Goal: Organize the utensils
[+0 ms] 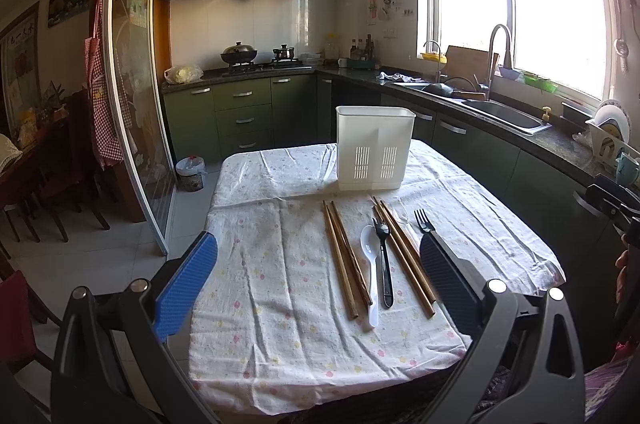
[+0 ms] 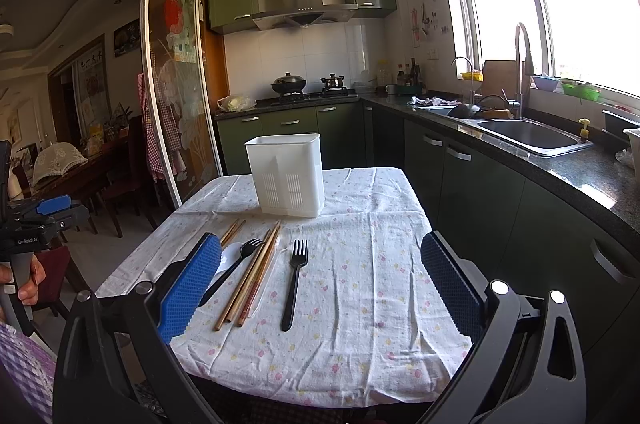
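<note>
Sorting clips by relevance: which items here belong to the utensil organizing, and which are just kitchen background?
Part of the job:
white utensil holder
two pairs of wooden chopsticks
white spoon
two black forks

Just lying about:
wok
sink
checked apron
bin

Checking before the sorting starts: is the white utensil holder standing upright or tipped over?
Upright. The white utensil holder stands on its base on the tablecloth, open rim facing up, slotted side toward the cameras. What is inside it cannot be seen.

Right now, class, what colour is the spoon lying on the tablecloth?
White. The spoon shows best in the left wrist view.
</note>
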Available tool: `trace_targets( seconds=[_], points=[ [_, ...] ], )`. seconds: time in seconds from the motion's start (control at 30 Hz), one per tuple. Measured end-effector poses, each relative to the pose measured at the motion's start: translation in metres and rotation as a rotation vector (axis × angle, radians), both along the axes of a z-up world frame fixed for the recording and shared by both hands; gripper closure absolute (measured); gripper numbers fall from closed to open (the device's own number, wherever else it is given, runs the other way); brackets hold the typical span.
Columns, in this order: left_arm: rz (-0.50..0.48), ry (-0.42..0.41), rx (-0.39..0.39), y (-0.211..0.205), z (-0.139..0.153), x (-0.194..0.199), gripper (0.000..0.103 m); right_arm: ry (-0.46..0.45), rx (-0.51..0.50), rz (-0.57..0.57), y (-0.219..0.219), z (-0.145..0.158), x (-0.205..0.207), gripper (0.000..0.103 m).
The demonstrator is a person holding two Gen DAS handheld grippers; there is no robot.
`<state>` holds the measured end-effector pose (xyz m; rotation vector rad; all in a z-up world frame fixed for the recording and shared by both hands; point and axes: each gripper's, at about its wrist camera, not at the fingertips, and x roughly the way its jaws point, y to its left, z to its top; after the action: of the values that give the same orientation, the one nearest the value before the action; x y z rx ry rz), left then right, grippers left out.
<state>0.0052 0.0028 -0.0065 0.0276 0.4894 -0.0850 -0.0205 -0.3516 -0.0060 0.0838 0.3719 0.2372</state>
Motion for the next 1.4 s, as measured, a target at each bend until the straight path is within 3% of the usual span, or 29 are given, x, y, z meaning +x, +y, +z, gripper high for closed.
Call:
trace_targets(
  seconds=[0.97,1.17,1.4],
  points=[
    [-0.011,0.047,-0.003,-0.002,-0.012,0.01,0.007,0.044,-0.004,0.013,0.004,-0.009,0.011,0.004],
    [-0.039,0.212,-0.026,-0.005,-0.028,0.055,0.007,0.168,-0.037,0.092,0.015,-0.011,0.047,0.004],
    [-0.062,0.395,-0.009,-0.022,-0.053,0.128,0.007,0.417,-0.091,0.173,0.041,-0.038,0.115,0.004]
  ],
)
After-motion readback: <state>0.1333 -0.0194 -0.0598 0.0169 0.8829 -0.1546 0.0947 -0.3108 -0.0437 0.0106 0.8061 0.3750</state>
